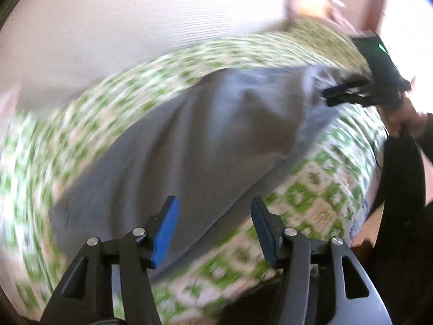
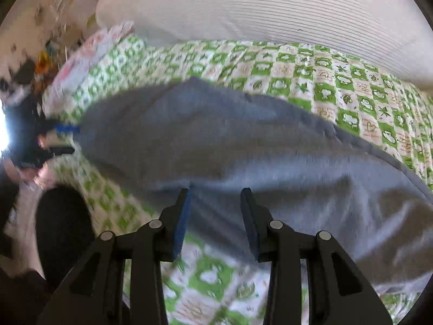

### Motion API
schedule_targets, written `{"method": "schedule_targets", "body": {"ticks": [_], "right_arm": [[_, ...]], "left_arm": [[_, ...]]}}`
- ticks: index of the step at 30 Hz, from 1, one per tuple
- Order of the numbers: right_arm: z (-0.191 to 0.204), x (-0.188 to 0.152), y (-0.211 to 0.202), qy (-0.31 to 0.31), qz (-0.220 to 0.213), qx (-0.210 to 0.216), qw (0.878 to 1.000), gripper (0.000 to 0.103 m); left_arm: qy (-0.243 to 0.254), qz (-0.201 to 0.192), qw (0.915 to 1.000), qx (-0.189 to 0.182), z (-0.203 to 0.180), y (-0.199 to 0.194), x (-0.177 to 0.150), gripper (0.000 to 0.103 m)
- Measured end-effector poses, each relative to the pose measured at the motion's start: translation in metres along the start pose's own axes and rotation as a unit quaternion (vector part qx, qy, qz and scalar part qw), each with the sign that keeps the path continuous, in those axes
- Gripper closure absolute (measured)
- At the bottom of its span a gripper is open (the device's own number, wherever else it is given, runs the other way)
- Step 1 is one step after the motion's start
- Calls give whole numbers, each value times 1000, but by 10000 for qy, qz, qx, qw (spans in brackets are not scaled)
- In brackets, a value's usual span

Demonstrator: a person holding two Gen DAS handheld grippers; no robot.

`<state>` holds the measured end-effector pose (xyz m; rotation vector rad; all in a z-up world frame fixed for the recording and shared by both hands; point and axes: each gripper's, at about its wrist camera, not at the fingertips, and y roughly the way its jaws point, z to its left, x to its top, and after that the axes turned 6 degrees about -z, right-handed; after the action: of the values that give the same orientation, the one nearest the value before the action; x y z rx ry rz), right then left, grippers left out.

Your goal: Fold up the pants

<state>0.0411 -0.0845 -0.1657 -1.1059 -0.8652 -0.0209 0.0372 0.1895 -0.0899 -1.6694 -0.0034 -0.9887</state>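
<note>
— Pants (image 2: 216, 146) where?
— Grey, lengthwise across the green checked bedspread (image 2: 351, 100), white pillow (image 2: 270, 8) behind.
— Grippers?
— Left gripper (image 1: 213, 230) and right gripper (image 2: 213, 222) both spread wide, holding nothing, above the cloth's near edge.

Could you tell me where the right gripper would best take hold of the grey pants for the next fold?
Probably the near edge of the grey pants, just ahead of the open right gripper. The cloth lies flat on the green checked bedspread, so come in low from the near side, slip one finger under the hem and pinch. The blur hides the exact seams.
</note>
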Motion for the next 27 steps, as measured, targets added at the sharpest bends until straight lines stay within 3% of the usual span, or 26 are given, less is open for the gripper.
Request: {"method": "schedule_targets", "body": {"ticks": [2,8,14,17,19,20,21,23,27], "right_arm": [[3,-7,1,-166,56,-181,9997,64],[5,-14,4,-421,61,-474,9980,64],[8,-18,14,-956,276,-782,9920,64],[5,-17,22,-1093,309,-929,9892,64],[2,-17,30,-1118,402,-1008,9878,64],[0,-18,32,-1116,433,-970,9881,65],[0,-18,31,-1109,418,-939,9885,77],[-4,-17,22,-946,301,-748,9922,93],[-14,-16,-8,-667,6,-680,9954,103]], "left_arm": [[497,81,9987,-114,-20,17,14,47],[1387,367,9895,-181,-59,63,34,47],[1885,741,9790,-214,-81,99,30,47],[1795,970,9790,3,-78,120,26,47],[1558,1006,9826,-108,-68,124,26,50],[1446,991,9844,-175,-65,125,28,61],[1326,991,9859,-251,-60,123,29,73],[1113,961,9883,-400,-51,117,30,83],[936,888,9899,-583,-42,102,28,92]]}}
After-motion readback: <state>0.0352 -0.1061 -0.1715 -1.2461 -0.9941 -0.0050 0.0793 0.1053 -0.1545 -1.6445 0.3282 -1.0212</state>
